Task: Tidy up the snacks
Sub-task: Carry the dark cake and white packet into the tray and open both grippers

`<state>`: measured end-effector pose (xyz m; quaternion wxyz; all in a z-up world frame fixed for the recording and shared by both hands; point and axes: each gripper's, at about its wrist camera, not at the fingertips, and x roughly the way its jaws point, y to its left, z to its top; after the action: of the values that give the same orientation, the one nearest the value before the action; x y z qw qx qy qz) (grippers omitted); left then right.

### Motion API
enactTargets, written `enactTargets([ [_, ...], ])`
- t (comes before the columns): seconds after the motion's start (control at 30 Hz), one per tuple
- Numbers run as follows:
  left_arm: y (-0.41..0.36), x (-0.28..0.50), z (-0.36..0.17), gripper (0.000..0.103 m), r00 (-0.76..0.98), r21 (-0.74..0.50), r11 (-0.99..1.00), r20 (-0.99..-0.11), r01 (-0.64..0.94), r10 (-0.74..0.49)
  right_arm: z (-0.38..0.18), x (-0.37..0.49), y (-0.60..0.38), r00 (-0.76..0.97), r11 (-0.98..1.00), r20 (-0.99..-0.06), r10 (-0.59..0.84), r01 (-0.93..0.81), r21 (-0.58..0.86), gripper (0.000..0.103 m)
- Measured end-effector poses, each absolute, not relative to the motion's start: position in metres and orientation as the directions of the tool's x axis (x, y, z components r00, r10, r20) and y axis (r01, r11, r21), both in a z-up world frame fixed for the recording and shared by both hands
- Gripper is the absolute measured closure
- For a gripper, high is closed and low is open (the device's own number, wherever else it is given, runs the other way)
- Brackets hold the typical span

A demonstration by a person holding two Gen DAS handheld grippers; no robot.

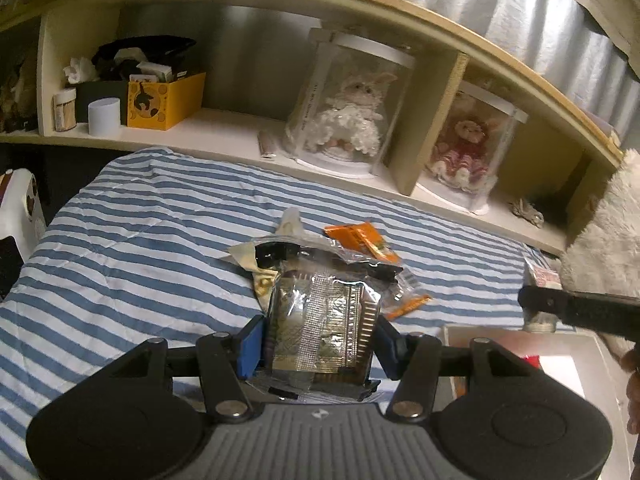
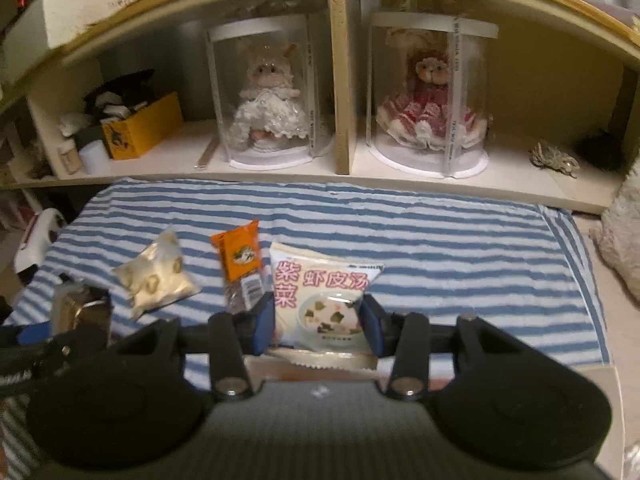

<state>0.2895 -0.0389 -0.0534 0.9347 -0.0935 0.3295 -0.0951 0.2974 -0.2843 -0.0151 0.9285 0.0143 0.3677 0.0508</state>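
A blue-striped quilt (image 2: 420,232) covers the bed below a doll shelf (image 2: 340,80). The left gripper (image 1: 318,344) clamps a clear-wrapped gold snack pack (image 1: 320,328) at centre. The right gripper (image 2: 318,328) grips a white soup packet (image 2: 320,300); at its ten o'clock lie an orange packet (image 2: 240,260) and a cream pouch (image 2: 158,276).

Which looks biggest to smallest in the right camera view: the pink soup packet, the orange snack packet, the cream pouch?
1. Pink-and-white soup packet, though it sits in the right tongs, nearest the camera, which inflates it.
2 and 3. Cream patterned pouch and orange snack packet look alike, too close to rank.
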Motion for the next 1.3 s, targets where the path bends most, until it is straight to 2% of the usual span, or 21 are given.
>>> enactTargets([
  [0.37, -0.078, 0.25, -0.032, 0.046, 0.765, -0.215, 0.962, -0.587, 0.168, -0.265, -0.011, 0.228, -0.334, 0.753, 0.995, -0.65, 0.099, -0.059, 0.083, 0.052],
  [0.73, -0.148, 0.227, -0.019, 0.046, 0.743, -0.225, 0.942, -0.58, 0.248, -0.334, 0.001, 0.176, -0.387, 0.755, 0.996, -0.65, 0.085, -0.041, 0.083, 0.052],
  [1.03, -0.21, 0.226, -0.033, 0.046, 0.685, -0.279, 0.911, -0.6, 0.304, -0.413, -0.011, 0.151, -0.431, 0.749, 0.995, -0.659, 0.07, -0.004, 0.101, 0.052],
  [1.3, -0.272, 0.241, -0.059, 0.046, 0.576, -0.39, 0.858, -0.636, 0.335, -0.514, -0.032, 0.138, -0.469, 0.739, 0.99, -0.671, 0.062, 0.039, 0.134, 0.052],
])
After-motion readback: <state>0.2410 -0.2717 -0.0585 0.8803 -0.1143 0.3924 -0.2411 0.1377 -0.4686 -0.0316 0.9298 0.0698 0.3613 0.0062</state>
